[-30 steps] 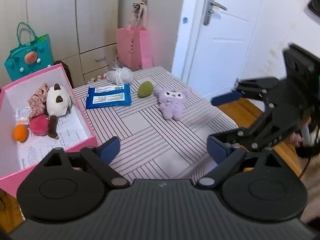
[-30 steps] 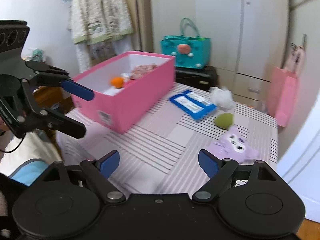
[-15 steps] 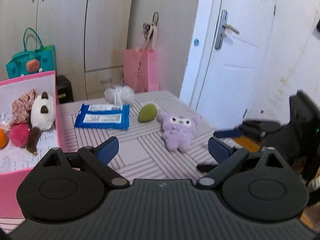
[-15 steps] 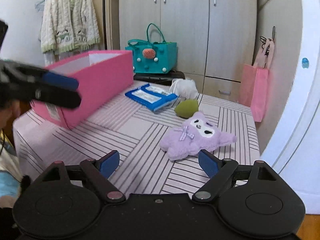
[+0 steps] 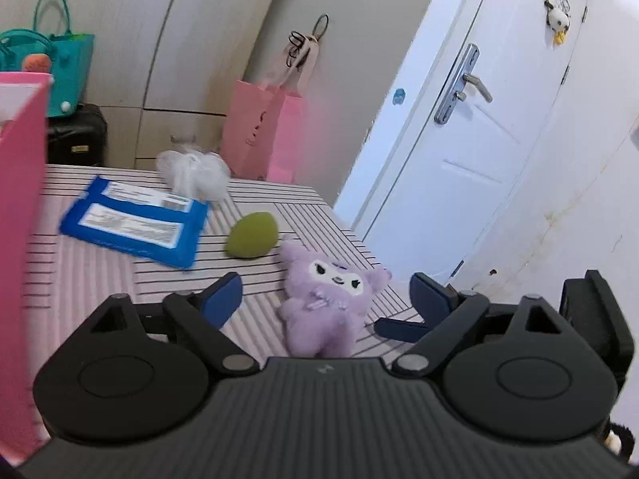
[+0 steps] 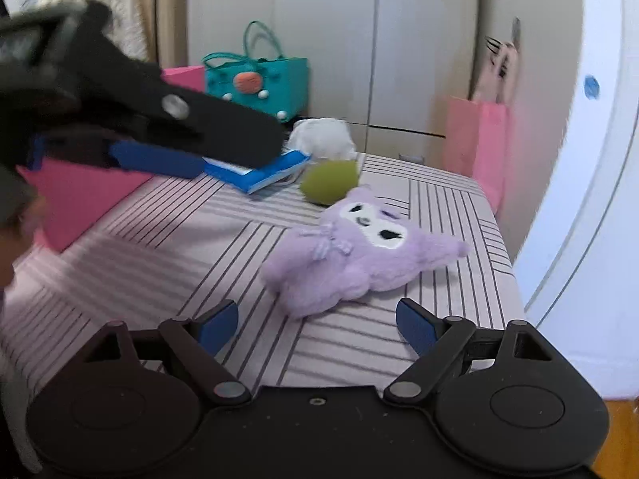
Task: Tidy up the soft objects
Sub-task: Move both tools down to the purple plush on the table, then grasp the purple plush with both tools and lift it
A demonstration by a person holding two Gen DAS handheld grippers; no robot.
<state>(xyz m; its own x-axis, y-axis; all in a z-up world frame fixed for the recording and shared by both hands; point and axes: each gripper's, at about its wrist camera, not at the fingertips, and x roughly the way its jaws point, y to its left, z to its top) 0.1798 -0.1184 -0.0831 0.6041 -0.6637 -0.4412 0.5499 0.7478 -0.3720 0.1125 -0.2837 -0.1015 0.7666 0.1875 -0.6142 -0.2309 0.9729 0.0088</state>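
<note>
Striped tablecloth [image 6: 167, 239] carries a purple plush [image 6: 355, 251], lying just ahead of the right gripper [image 6: 317, 321] and between its line of fingers. That gripper gapes wide, holding nothing. From the left, the left gripper [image 5: 325, 297] also frames the plush; its jaws have just been closing slightly, still apart and touching nothing. Nearby lie a green sponge [image 5: 251, 235] and blue packet [image 5: 135, 221].
</note>
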